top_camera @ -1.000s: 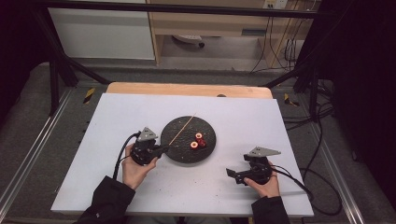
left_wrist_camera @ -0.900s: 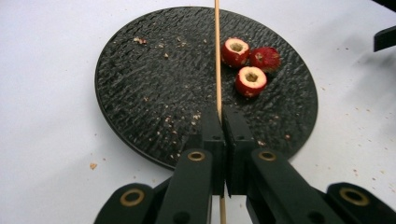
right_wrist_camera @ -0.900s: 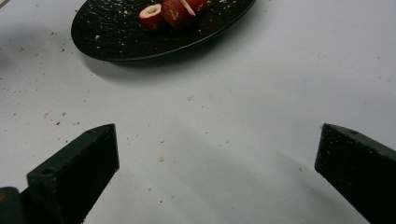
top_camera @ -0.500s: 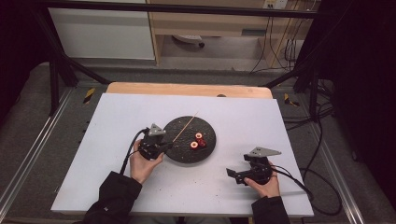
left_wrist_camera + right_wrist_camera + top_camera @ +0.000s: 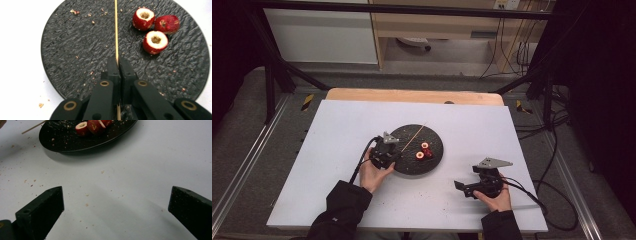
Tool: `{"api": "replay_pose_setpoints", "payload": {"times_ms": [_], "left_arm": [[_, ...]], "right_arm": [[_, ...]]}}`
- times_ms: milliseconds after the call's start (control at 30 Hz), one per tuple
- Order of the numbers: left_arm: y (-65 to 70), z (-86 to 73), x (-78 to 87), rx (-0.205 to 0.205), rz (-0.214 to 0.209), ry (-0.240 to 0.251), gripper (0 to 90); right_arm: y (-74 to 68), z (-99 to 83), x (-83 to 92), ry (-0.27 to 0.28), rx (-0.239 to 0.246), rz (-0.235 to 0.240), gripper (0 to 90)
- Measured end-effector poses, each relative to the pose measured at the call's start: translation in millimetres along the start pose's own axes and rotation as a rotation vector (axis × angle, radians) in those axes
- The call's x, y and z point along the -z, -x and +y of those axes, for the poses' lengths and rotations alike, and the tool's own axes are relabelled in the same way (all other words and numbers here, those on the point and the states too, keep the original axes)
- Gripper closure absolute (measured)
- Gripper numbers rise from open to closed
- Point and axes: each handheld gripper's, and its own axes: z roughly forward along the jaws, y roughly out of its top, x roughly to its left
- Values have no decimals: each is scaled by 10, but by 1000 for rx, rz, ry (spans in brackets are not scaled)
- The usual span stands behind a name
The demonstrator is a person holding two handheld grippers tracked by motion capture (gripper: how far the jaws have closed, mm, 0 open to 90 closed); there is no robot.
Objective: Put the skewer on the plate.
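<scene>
Left gripper (image 5: pixel 117 61), jaws clamped on a thin wooden skewer (image 5: pixel 116 27) that runs out across the round black textured plate (image 5: pixel 75 50). Three cored red fruits (image 5: pixel 156 40) lie clustered (touching) near the plate's rim. Right gripper (image 5: pixel 115 202), jaws wide apart, rests on the white table (image 5: pixel 140 170).

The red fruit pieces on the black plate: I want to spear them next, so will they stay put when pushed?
The red fruit pieces look rounded, so they may roll. Hollowed cores suggest they are light and might crumble; crumbs dot the black plate. The thin skewer, clamped in the left gripper, may flex.
</scene>
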Motion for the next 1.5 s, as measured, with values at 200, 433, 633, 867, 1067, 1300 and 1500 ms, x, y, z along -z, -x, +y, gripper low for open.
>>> {"api": "replay_pose_setpoints", "payload": {"times_ms": [200,433,633,867,1067,1300,1500], "left_arm": [[23,9,-69,3,17,-28,881],[16,2,-106,-2,14,-42,880],[-31,-10,-43,-1,-1,-30,819],[-120,-63,210,-9,-40,52,545],[-236,-246,433,-52,-56,80,366],[-391,-505,657,-61,-101,122,197],[-500,-785,782,-66,-92,134,121]], "right_arm": [[0,-2,-10,0,2,1,16],[-1,-9,-12,-1,9,3,16],[-10,-15,-15,-6,8,7,16],[-10,-16,-4,2,6,11,15],[-3,-8,11,10,6,9,13],[-3,-14,11,10,9,11,12],[-5,-24,4,-5,9,2,10]]}}
